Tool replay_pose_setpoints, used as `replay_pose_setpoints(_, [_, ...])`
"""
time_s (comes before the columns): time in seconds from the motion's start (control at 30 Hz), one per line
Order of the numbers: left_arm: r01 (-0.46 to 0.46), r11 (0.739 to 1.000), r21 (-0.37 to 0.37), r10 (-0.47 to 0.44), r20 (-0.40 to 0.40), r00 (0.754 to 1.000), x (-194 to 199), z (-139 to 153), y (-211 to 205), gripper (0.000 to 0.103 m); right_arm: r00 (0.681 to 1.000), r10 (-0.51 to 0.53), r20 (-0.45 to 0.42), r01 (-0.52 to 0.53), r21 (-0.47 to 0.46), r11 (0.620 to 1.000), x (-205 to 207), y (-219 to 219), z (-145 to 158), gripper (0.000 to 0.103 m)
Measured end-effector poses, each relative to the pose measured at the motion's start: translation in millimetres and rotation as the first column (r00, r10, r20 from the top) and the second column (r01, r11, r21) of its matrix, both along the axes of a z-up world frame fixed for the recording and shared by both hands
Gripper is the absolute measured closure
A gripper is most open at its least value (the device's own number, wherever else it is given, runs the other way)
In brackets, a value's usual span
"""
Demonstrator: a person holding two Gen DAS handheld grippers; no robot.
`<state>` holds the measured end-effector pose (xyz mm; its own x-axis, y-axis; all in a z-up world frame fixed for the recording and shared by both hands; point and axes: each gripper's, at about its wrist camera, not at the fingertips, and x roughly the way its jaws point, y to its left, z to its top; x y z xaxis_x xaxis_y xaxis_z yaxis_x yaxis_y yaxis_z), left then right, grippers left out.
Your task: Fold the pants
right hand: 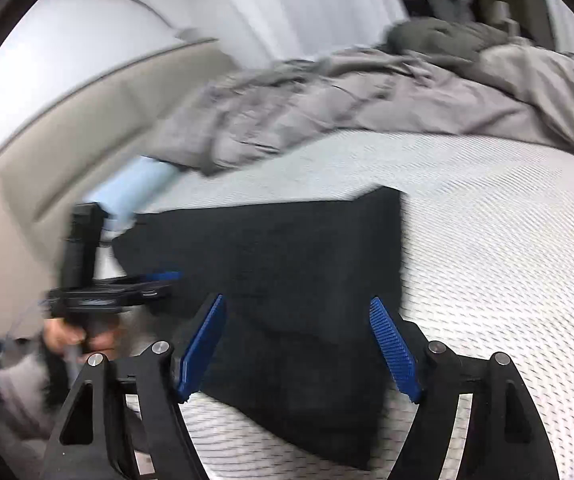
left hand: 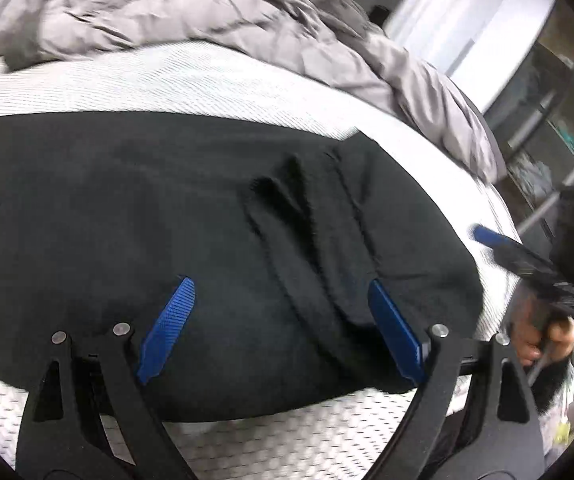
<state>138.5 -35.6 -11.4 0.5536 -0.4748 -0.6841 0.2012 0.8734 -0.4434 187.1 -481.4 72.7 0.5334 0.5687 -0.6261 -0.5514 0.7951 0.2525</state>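
The black pants (left hand: 167, 220) lie folded flat on the white textured mattress (left hand: 167, 80); they also show in the right wrist view (right hand: 287, 260). My left gripper (left hand: 283, 320) is open just above the pants' near edge, with blue pads (left hand: 167, 328) spread and nothing between them. My right gripper (right hand: 297, 344) is open above the pants' near corner, holding nothing. The right gripper also shows at the right edge of the left wrist view (left hand: 527, 256). The left gripper shows at the left of the right wrist view (right hand: 127, 288).
A crumpled grey duvet (left hand: 207, 16) lies along the far side of the mattress (right hand: 487, 240) and also shows in the right wrist view (right hand: 367, 92). A light blue roll (right hand: 135, 188) lies by the pants' far left corner. Shelving (left hand: 559, 120) stands beyond the bed.
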Motion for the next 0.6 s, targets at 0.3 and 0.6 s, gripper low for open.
replay_pose_setpoints(0.3, [0.217, 0.942, 0.256, -0.221, -0.015, 0.975, -29.5, -8.0, -41.1, 0.014, 0.995, 0.043, 0.094, 0.001, -0.431, 0.902, -22.7, 35.4, -51.3, 0.019])
replay_pose_setpoints(0.6, [0.098, 0.966, -0.240, -0.132, -0.130, 0.983, 15.6, -20.7, 2.3, 0.023, 0.999, -0.037, -0.038, 0.029, -0.192, 0.981, -1.1, 4.6, -43.4, 0.019])
